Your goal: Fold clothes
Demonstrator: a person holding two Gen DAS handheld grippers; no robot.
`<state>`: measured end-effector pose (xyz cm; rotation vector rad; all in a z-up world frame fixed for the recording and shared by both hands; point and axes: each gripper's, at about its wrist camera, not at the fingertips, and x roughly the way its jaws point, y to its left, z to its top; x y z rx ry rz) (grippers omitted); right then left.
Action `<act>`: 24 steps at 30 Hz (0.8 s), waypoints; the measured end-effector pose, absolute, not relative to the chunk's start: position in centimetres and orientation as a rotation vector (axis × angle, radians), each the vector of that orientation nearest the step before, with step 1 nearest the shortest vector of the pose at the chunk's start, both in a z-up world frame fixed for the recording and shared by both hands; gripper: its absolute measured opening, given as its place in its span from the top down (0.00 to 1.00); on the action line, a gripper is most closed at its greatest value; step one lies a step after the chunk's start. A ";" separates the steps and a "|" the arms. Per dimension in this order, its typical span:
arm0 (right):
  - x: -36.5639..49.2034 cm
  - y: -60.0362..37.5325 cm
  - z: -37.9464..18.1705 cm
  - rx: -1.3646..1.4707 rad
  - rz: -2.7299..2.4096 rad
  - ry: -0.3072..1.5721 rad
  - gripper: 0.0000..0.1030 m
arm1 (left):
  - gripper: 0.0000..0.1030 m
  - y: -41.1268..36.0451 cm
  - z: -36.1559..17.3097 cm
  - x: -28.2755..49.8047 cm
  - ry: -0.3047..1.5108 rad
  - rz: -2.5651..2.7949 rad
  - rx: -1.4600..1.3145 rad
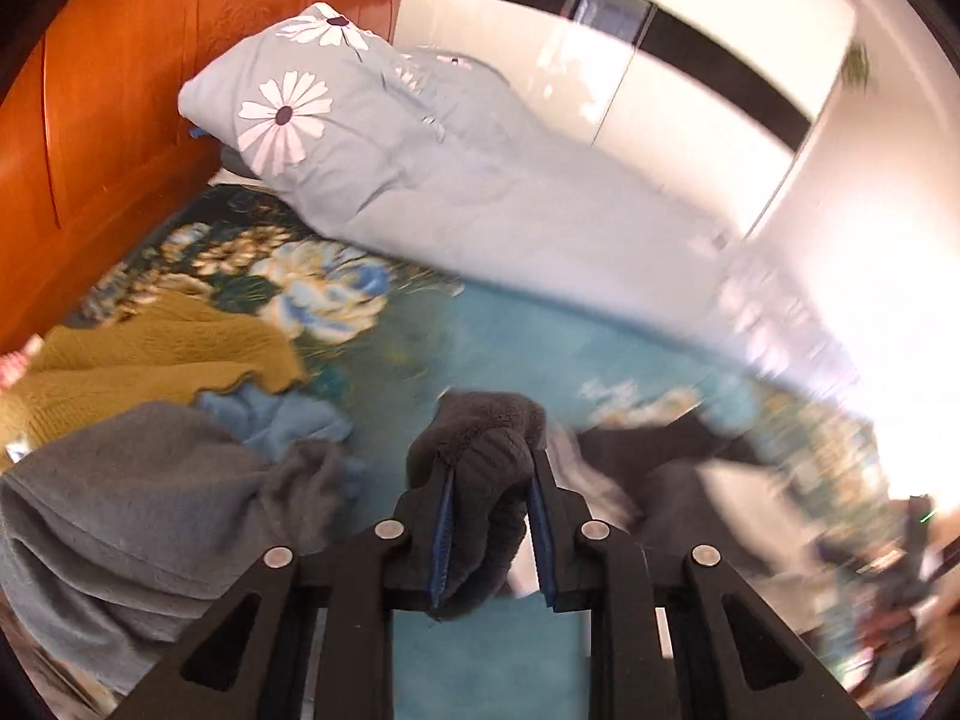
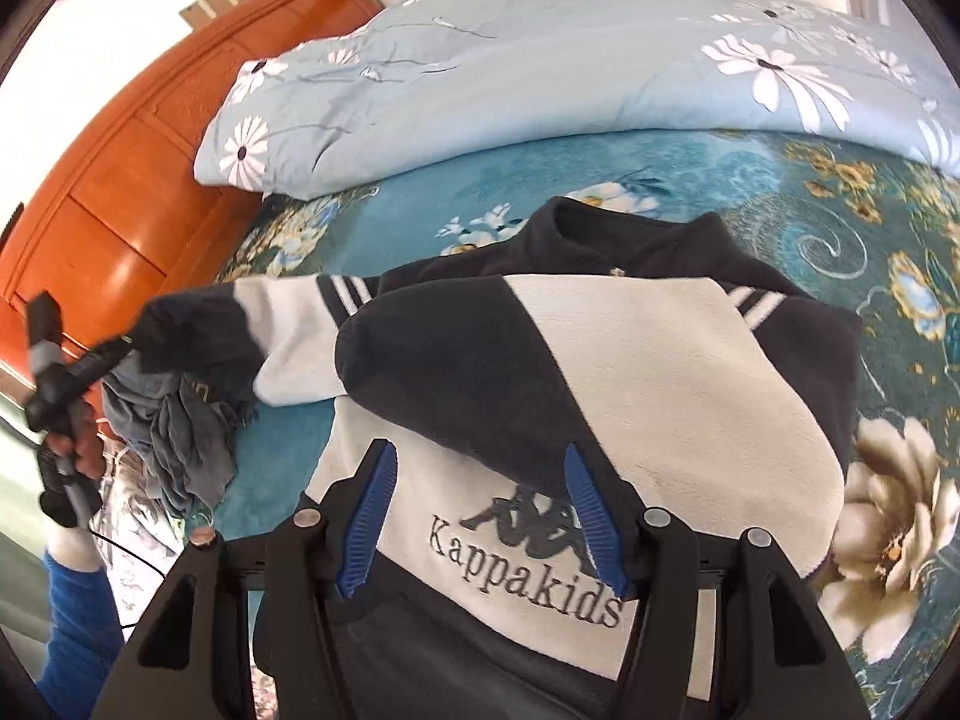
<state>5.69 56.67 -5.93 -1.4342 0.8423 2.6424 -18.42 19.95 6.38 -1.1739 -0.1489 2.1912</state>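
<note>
A black and white fleece jacket (image 2: pixel 648 384) with "Kappakids" stitched on it lies on the teal flowered bedspread (image 2: pixel 780 180). One sleeve is folded across its front. My right gripper (image 2: pixel 480 492) is open and empty just above the jacket's lower front. My left gripper (image 1: pixel 489 492) is shut on the dark cuff (image 1: pixel 480 450) of the other sleeve and holds it up off the bed. In the right wrist view the left gripper (image 2: pixel 129 348) shows at the left, pulling that sleeve (image 2: pixel 240 330) outward.
A light blue daisy-print quilt (image 2: pixel 540 78) lies folded along the back of the bed. An orange wooden headboard (image 1: pixel 108 120) stands at the left. A heap of grey, blue and mustard clothes (image 1: pixel 138 420) lies by the headboard.
</note>
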 end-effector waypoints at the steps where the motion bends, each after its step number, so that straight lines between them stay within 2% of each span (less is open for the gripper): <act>1: 6.1 57.1 -6.1 -1.429 2.640 0.866 0.42 | 0.77 20.3 8.0 -18.7 -0.232 2.144 -1.181; 5: 8.0 59.0 -6.5 -1.393 2.641 0.936 0.42 | 0.77 24.4 12.4 -17.7 -0.408 1.949 -1.202; 10: 10.7 61.4 -6.0 -1.322 2.643 0.994 0.42 | 0.77 35.5 14.9 -13.2 -0.373 1.760 -1.178; 13: 12.7 62.8 -5.6 -1.286 2.632 1.006 0.42 | 0.77 43.0 13.8 -10.2 -0.308 1.673 -1.194; 18: 16.4 65.6 -6.3 -1.274 2.558 1.015 0.42 | 0.77 53.3 8.2 -5.0 -0.201 1.539 -1.276; 24: 21.1 69.1 -8.6 -1.228 2.455 1.091 0.42 | 0.77 59.8 -3.5 -0.7 -0.035 1.466 -1.477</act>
